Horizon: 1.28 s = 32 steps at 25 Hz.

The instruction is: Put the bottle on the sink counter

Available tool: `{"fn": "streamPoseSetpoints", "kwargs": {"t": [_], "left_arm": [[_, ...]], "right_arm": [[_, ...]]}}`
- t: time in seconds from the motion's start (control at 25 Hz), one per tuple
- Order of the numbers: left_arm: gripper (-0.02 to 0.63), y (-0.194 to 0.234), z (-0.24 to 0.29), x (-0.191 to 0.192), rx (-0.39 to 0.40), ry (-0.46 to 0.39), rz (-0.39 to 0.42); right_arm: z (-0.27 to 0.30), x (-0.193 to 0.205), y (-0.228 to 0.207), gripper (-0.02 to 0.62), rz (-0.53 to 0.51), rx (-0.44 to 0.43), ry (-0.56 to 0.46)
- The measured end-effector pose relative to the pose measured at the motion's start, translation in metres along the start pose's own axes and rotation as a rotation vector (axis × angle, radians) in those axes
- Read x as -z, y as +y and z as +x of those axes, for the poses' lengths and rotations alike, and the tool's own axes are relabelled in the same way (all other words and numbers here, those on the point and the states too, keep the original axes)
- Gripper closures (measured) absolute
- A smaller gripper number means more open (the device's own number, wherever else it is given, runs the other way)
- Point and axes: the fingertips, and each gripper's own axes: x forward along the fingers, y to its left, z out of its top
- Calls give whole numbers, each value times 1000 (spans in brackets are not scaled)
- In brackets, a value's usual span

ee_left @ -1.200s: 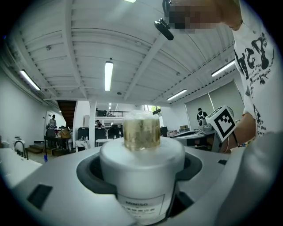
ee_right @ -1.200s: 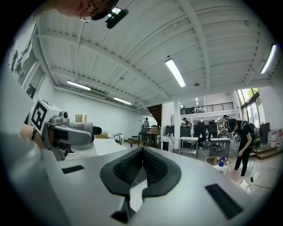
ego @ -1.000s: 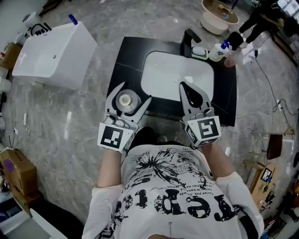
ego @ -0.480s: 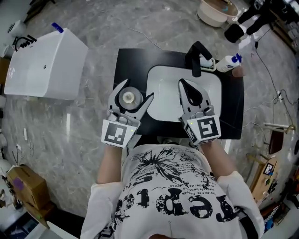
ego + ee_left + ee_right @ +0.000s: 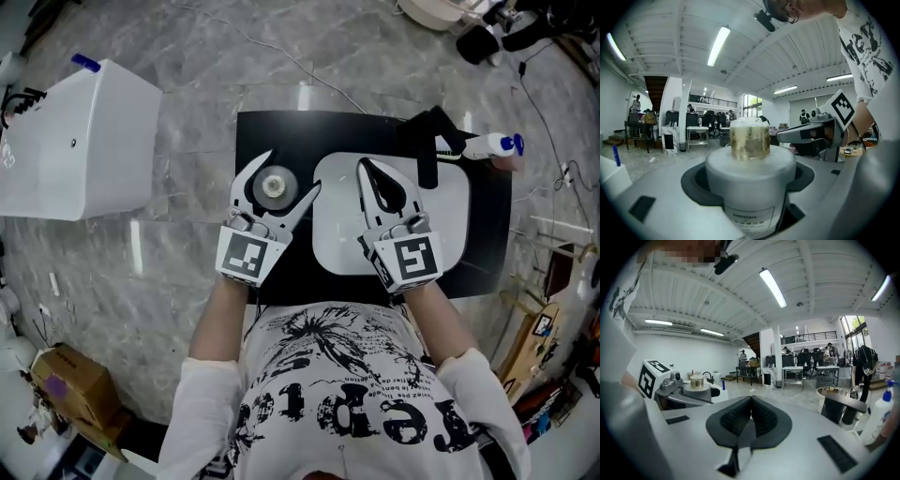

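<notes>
We grip the bottle [image 5: 275, 186] in the left tongs [image 5: 292, 171] over the tabletop's [image 5: 281, 131] left edge; the right tongs [image 5: 371, 174] are closed, empty.

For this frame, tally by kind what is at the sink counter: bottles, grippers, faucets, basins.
Bottles: 2, the gold-capped bottle and the blue-capped bottle near the faucet
Grippers: 2, the left gripper closed on the gold-capped bottle, and the right gripper shut and empty
Faucets: 1, the faucet
Basins: 1, the basin
Total: 6
</notes>
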Motion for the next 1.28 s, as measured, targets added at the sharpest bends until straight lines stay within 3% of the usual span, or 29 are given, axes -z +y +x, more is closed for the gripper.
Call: {"fn": "streamPoseSetpoints", "kwargs": {"t": [0.12, 0.32, 1.04, 1.28], "left_arm": [[259, 33, 43, 44, 24, 88, 7], [259, 83, 107, 114, 29, 157, -19], [259, 83, 110, 130, 33, 257, -32], [259, 80, 113, 139, 36, 338, 2]], "right_arm": [[45, 31, -22, 581, 19, 5, 41], [118, 84, -59, 581, 52, 29, 81], [101, 89, -47, 581, 89, 61, 131], [101, 91, -44, 581, 89, 58, 143]]}}
